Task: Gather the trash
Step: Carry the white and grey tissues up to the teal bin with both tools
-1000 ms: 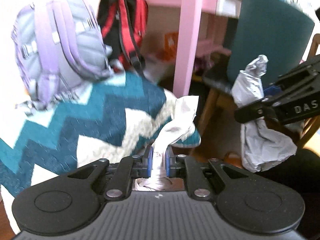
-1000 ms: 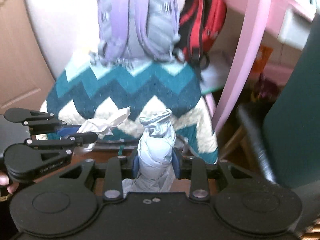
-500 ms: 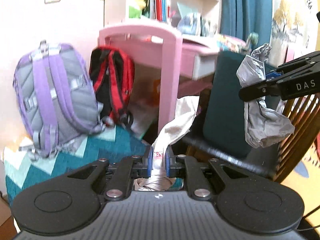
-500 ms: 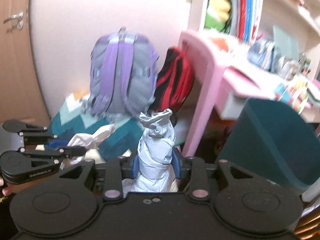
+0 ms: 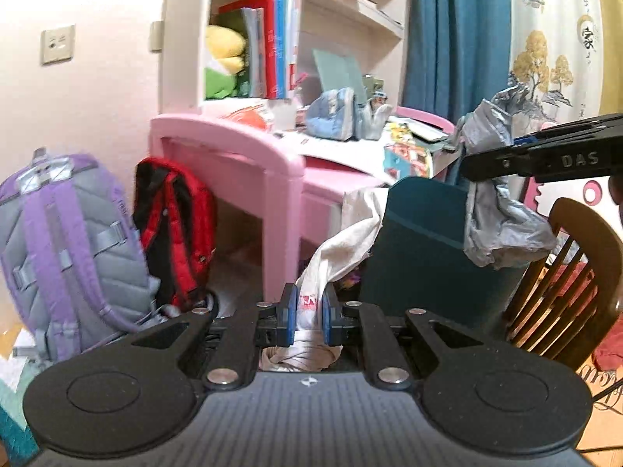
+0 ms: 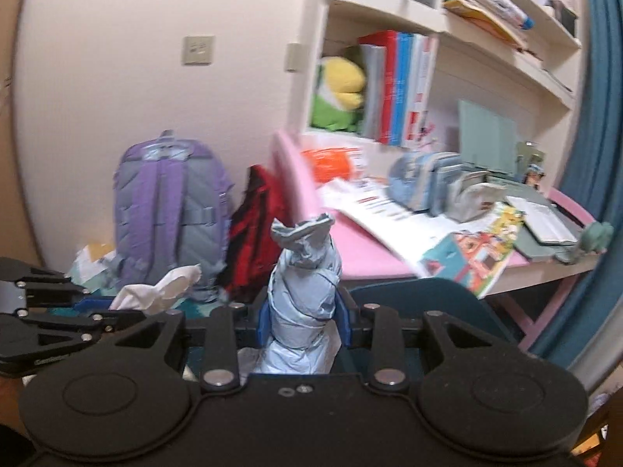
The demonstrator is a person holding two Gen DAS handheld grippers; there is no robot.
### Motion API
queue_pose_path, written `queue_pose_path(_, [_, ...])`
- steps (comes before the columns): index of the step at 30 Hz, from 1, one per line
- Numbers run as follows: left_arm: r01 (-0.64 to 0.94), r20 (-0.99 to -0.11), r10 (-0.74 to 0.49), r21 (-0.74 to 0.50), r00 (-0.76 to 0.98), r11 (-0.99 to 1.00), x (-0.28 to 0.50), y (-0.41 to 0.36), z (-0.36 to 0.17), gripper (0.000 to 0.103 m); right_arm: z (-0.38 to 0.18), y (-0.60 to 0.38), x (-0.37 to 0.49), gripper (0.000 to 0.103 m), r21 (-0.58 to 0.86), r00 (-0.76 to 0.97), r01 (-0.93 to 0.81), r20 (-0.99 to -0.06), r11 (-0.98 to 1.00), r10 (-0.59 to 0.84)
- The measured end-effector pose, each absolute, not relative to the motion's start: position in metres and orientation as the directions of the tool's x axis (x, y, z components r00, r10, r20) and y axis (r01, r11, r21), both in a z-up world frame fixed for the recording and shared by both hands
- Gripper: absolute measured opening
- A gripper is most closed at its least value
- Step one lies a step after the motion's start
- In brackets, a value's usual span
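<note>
My left gripper (image 5: 308, 313) is shut on a crumpled white wrapper (image 5: 342, 241) with red print; the wrapper rises up and to the right from the blue pads. My right gripper (image 6: 303, 317) is shut on a twisted grey-blue plastic bag (image 6: 305, 272) that stands upright between its pads. In the left wrist view the right gripper (image 5: 518, 155) comes in from the right edge with the grey bag (image 5: 502, 218) hanging below it, over a dark teal bin (image 5: 424, 257). In the right wrist view the left gripper (image 6: 89, 307) sits low at the left, holding the white wrapper (image 6: 159, 292).
A pink desk (image 5: 249, 155) piled with papers stands ahead, under shelves with books (image 6: 397, 85). A purple backpack (image 5: 66, 249) and a red one (image 5: 179, 229) lean by the wall. A wooden chair (image 5: 564, 284) is at the right, a blue curtain (image 5: 455, 35) behind.
Both grippers have risen with their trash still held. The zigzag rug has dropped out of view and the desk top, shelves and curtain have come into view.
</note>
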State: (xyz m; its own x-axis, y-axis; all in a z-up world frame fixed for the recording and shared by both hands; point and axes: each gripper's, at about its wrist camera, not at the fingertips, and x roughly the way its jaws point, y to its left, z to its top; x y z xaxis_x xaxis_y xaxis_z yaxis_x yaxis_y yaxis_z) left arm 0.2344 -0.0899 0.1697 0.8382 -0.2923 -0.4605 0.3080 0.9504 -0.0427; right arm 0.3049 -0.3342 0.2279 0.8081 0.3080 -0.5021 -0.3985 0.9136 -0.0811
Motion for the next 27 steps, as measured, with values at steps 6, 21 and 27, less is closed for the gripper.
queue_pose_path(6, [0.370, -0.474, -0.315, 0.024, 0.822, 0.929, 0.267, -0.143, 0.189, 0.012, 0.217, -0.377, 0.337, 0.031, -0.062, 0.819, -0.307, -0.525, 0.950, 0.230])
queue_pose_path(21, [0.444, -0.539, -0.341, 0.068, 0.770, 0.894, 0.355, -0.272, 0.194, 0.012, 0.168, -0.459, 0.396, 0.031, -0.057, 0.759, -0.205, -0.640, 0.977, 0.122])
queue_pose_path(27, [0.440, -0.600, -0.314, 0.071, 0.736, 0.895, 0.393, -0.304, 0.182, 0.012, 0.151, -0.463, 0.406, 0.031, -0.074, 0.730, -0.250, -0.670, 0.965, 0.138])
